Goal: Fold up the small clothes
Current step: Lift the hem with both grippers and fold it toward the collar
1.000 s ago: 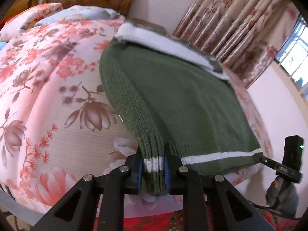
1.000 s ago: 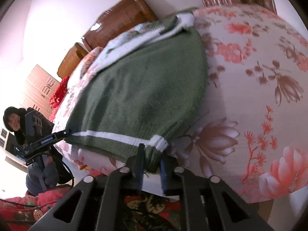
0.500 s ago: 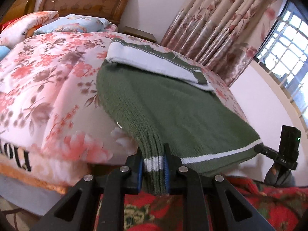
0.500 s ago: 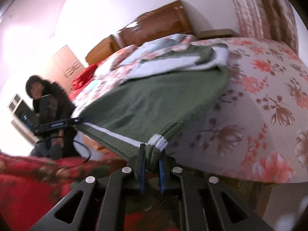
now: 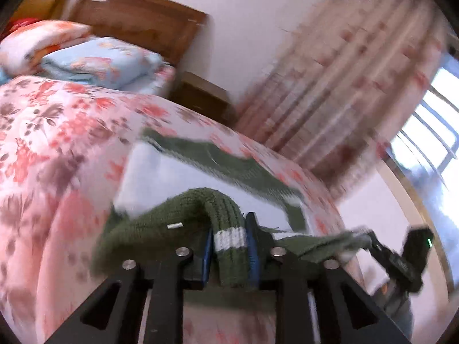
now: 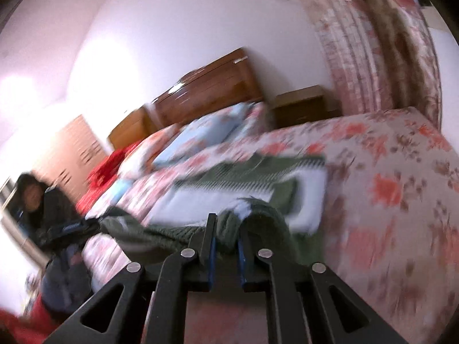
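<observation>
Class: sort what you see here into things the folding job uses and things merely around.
In the job:
green sweater
left gripper
right gripper
floral bedspread

Just around:
blue pillow
headboard
curtains
nightstand

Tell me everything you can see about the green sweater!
The green sweater looks like thick, chunky ribbed knit with a white stripe near its hem and a pale lining showing inside. It lies partly on the flowery bedspread, bunched and humped near the cameras, with its far part spread flat. The left tongs pinch one hem corner and the right tongs pinch another, lifting the near edge. The pictures are blurry, so finer details are hard to tell.
</observation>
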`<state>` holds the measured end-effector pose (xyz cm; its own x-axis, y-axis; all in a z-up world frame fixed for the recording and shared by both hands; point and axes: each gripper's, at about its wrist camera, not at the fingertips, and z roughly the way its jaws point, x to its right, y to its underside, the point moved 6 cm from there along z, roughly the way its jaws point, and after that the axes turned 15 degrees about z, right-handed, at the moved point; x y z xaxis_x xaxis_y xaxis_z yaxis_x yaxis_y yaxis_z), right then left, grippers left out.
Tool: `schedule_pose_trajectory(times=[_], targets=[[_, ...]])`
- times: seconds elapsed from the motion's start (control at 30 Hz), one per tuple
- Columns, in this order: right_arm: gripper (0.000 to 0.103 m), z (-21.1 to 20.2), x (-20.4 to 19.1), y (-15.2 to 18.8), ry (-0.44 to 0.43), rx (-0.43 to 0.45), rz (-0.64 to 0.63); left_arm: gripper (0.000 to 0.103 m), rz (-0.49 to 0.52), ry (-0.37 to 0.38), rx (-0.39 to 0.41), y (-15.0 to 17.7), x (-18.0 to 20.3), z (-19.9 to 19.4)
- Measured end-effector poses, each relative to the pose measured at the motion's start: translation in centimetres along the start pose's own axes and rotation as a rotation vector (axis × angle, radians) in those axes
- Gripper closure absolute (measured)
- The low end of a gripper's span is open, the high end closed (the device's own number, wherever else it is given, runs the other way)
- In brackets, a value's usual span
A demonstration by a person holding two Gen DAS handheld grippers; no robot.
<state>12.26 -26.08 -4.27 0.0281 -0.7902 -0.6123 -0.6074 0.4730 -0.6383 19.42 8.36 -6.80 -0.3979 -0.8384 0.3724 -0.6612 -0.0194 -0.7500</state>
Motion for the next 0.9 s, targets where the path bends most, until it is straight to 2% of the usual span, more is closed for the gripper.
schedule_pose_trajectory(times=[0.03,0.07,0.1,0.13,0.2,0.37,0.47,0.53,0.63,0.9], targets=[[0.077,1.8,0.9,-1.7,-0.006,0.011,0.036,0.024,-0.054,-0.047,0.006,-0.8,-1.7,1.3],[0.068,3.3,1.9,-2.5,0.016,0.001,0.067,0.000,-0.098,-0.112,0.006,-1.2,-3.2,2.1],[0.068,4.1,2.6,-2.9,0.042,-0.006,0.089,0.000,-0.136,-0.178,0.001,-1.4,-4.7,2.7],[0.067,5.4,3.9,-3.3,0.082,-0.025,0.136,0.000,-0.162,-0.203,-0.002,-1.3,-5.9,3.0],[0.067,6.3,4.8,-3.1,0.079,-0.045,0.172,0.000,-0.173,-0.188,-0.022,-0.7,-7.0,3.3],[0.067,7.8,4.8,-1.3,0.146,-0.100,0.046,0.000,-0.020,-0.262,-0.091,0.0,-7.1,3.2],[0.067,9.1,5.8,-1.0,0.254,-0.123,0.011,0.000,0.059,-0.293,-0.103,0.0,-5.8,3.1],[0.067,9.0,5.5,-0.9,0.254,-0.120,-0.015,0.000,0.145,-0.314,-0.099,-0.1,-4.8,3.1],[0.067,9.4,5.7,-1.1,0.301,-0.115,-0.075,0.000,0.250,-0.364,-0.124,0.0,-4.2,3.9],[0.067,10.9,7.5,-3.4,0.326,-0.098,-0.069,0.000,0.330,-0.384,-0.176,0.1,-4.8,6.0]])
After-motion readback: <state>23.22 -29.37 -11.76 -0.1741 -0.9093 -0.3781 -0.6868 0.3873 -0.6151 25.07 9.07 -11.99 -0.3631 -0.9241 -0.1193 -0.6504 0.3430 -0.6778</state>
